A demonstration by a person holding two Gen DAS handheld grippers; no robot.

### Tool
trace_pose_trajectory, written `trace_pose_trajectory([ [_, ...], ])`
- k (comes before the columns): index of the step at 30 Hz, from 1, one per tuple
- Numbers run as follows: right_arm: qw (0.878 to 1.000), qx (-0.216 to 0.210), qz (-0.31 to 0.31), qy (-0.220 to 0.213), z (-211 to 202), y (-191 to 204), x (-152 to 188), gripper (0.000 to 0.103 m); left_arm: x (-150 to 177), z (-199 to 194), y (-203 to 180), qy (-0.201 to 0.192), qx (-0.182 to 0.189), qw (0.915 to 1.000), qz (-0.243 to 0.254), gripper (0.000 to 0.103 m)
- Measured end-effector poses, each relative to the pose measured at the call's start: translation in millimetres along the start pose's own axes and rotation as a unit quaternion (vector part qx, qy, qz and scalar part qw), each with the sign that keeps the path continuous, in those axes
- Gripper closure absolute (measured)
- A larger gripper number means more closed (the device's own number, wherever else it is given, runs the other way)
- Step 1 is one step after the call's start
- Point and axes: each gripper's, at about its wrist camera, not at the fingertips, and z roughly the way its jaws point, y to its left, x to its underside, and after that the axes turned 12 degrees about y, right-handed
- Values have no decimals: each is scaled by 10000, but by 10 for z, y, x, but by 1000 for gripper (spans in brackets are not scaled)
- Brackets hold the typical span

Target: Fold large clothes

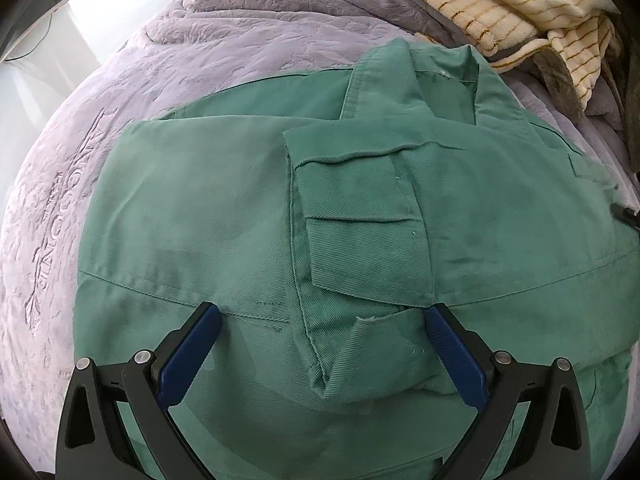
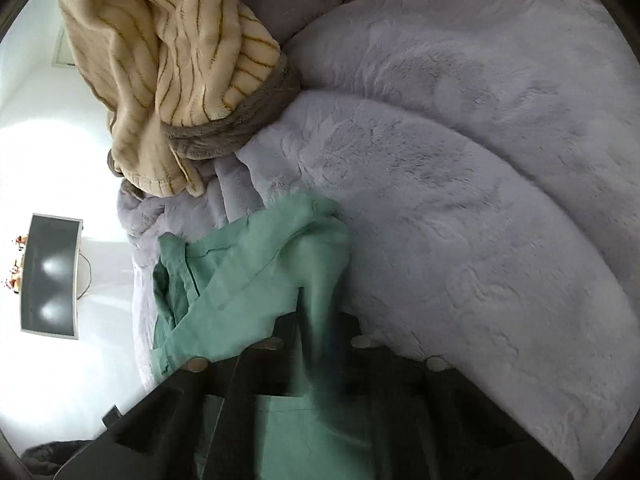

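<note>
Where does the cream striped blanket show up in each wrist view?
Left wrist: cream striped blanket at the top right, beyond the green garment's collar.
Right wrist: cream striped blanket at the upper left, above the green garment.
Shared landmark: the lavender plush bedspread beneath both.

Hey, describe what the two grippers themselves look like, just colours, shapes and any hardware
The left gripper has a black angular plastic frame with triangular cut-outs, round silver pivot bolts, and two flat fingers faced with textured dark blue pads. The right gripper shows the same black frame and silver bolts, though blurred. No cables or sleeves show.
</note>
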Motion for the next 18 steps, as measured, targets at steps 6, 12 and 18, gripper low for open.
trace_pose_trajectory([
  [6,9964,839,92,-41,79,-198,-99,99,14,40,46,-54,33,10000,60,0],
  [12,9908,1332,26,-224,-232,-98,238,98,47,-87,168,-120,38,9999,68,0],
  [18,9886,1225,-821,-303,-465,284,857,98,123,-382,411,-455,-42,9988,-168,0],
])
